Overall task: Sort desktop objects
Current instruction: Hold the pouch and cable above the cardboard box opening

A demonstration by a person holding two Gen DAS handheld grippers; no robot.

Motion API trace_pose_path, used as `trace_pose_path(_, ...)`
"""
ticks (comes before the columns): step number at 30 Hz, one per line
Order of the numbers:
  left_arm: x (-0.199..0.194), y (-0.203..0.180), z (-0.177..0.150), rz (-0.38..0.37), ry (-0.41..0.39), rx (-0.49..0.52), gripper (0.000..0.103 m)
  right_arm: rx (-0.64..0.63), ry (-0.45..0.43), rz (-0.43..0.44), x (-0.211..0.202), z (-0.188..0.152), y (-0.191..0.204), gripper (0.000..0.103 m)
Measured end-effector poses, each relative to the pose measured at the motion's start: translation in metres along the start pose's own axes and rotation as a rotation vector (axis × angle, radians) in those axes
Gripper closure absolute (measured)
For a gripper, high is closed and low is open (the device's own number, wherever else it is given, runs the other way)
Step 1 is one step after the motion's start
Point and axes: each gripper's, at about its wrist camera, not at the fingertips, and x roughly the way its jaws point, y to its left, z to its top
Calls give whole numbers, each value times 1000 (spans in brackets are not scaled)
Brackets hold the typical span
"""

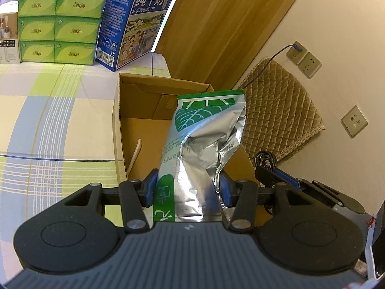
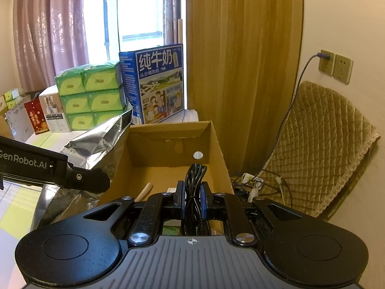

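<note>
My left gripper point(image 1: 186, 187) is shut on a crinkled silver foil bag with green print point(image 1: 204, 139), held over the open cardboard box point(image 1: 118, 120). In the right wrist view the same foil bag point(image 2: 96, 144) hangs at the box's left side. My right gripper point(image 2: 191, 200) is shut on a bundled black cable point(image 2: 195, 183) above the near end of the cardboard box point(image 2: 217, 144). A pale wooden stick point(image 1: 136, 154) lies on the box floor, and the stick point(image 2: 144, 191) also shows in the right wrist view.
The box stands on a plaid-covered surface point(image 1: 48, 120). Behind it are stacked green tissue packs point(image 1: 57, 24) and a blue milk carton case point(image 1: 134, 21). To the right are a quilted cushion point(image 1: 281, 110), wall sockets point(image 1: 303, 59) and loose cables on the floor point(image 2: 252, 183).
</note>
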Motion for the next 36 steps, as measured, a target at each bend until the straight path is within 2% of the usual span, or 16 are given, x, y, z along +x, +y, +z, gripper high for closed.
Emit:
trace_pose_path(20, 29, 2, 12, 37, 20, -25, 58, 1, 29, 14, 31, 11, -1, 94)
trace_pose_path(36, 53, 19, 22, 41, 39, -81, 57, 3, 45, 12, 61, 25, -7, 94)
